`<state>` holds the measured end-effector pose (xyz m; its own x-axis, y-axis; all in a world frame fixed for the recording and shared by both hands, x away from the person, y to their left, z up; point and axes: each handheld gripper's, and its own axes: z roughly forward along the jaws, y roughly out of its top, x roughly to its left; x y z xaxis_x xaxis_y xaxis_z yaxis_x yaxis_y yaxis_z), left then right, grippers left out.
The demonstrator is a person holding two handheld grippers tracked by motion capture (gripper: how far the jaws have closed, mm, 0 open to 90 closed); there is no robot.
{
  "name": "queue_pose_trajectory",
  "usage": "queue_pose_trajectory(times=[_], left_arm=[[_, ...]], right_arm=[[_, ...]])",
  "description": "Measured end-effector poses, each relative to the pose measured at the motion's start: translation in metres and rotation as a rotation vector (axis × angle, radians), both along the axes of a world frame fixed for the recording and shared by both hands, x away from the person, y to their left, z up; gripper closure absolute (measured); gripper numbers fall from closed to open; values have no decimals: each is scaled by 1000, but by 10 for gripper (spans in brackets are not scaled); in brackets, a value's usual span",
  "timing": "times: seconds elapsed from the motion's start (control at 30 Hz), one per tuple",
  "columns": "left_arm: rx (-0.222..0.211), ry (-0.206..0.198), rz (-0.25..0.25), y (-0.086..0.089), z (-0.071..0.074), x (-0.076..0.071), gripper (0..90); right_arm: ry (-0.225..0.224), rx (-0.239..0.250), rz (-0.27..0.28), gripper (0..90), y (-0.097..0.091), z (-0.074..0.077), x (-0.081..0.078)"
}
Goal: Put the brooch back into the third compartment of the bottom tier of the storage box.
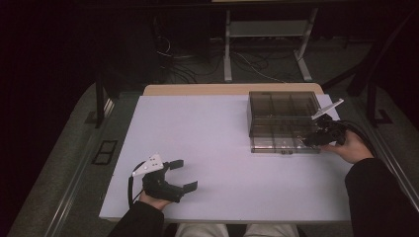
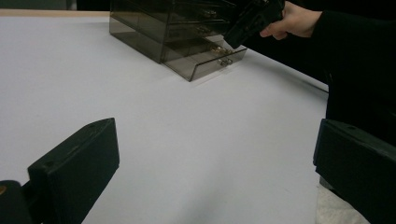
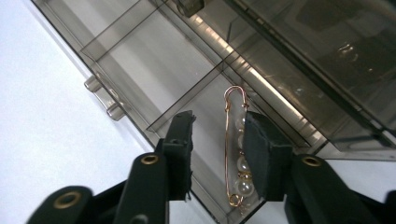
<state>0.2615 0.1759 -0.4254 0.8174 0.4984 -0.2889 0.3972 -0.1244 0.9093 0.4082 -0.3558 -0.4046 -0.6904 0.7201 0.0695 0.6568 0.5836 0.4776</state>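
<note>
— While I looked down the right gripper (image 3: 215,154), I saw the gold pin with pearls (image 3: 236,154) lying in the pulled-out bottom drawer (image 3: 154,70) of the smoky plastic box (image 1: 282,118).

— Was the claw holding it?

— No. Its jaws stood a little apart, one on each side of the pin. One pad (image 3: 261,154) was right beside the pearls, but I couldn't tell if it touched.

— And your left gripper (image 1: 184,174)?

— It sat wide open over the white table (image 1: 207,143), near my edge, far from the box, holding nothing.
</note>
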Motion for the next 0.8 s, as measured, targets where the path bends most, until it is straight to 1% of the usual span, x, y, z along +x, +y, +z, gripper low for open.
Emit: queue_pose_trajectory(times=[0.07, 0.1, 0.17, 0.27, 0.3, 0.33, 0.37, 0.4, 0.47, 0.5, 0.53, 0.57, 0.6, 0.63, 0.7, 0.73, 0.77, 0.8], left_arm=[[0, 1, 0, 0, 0, 0, 0], [0, 1, -1, 0, 0, 0, 0], [-1, 0, -1, 0, 0, 0, 0], [-3, 0, 0, 0, 0, 0, 0], [-4, 0, 0, 1, 0, 0, 0], [-6, 0, 0, 1, 0, 0, 0], [-6, 1, 1, 1, 0, 0, 0], [-8, 1, 0, 1, 0, 0, 0], [-8, 2, 0, 1, 0, 0, 0], [-10, 2, -1, 0, 0, 0, 0], [-10, 3, -2, 1, 1, 0, 0], [-11, 2, -3, 1, 1, 0, 0], [-12, 1, -4, 1, 1, 0, 0], [-12, 1, -4, 1, 1, 0, 0], [-14, 2, -4, 0, 1, 0, 0], [-13, 2, -5, 0, 1, 0, 0], [-13, 2, -5, 0, 1, 0, 0], [-12, 2, -6, 0, 1, 0, 0]], right_arm=[[-3, 3, -5, 592, 0, 1, -1], [-12, 10, -15, 551, 0, 4, -3], [-25, 21, -26, 525, 0, 6, -6], [-36, 28, -43, 458, -1, 10, -9], [-36, 28, -43, 458, -1, 10, -9], [-42, 37, -55, 410, -1, 13, -12], [-42, 37, -55, 410, -1, 13, -12], [-48, 49, -64, 380, -2, 15, -14], [-50, 57, -77, 319, -1, 18, -17], [-50, 57, -77, 319, -1, 18, -17], [-51, 61, -81, 294, -1, 18, -18], [-57, 71, -84, 221, -1, 21, -22], [-61, 78, -93, 185, -1, 22, -24], [-73, 84, -109, 178, -1, 23, -25], [-74, 117, -130, 122, -2, 25, -29], [-71, 123, -143, 116, -1, 25, -31], [-70, 122, -145, 108, -1, 26, -33], [-68, 131, -144, 102, 0, 27, -35]])
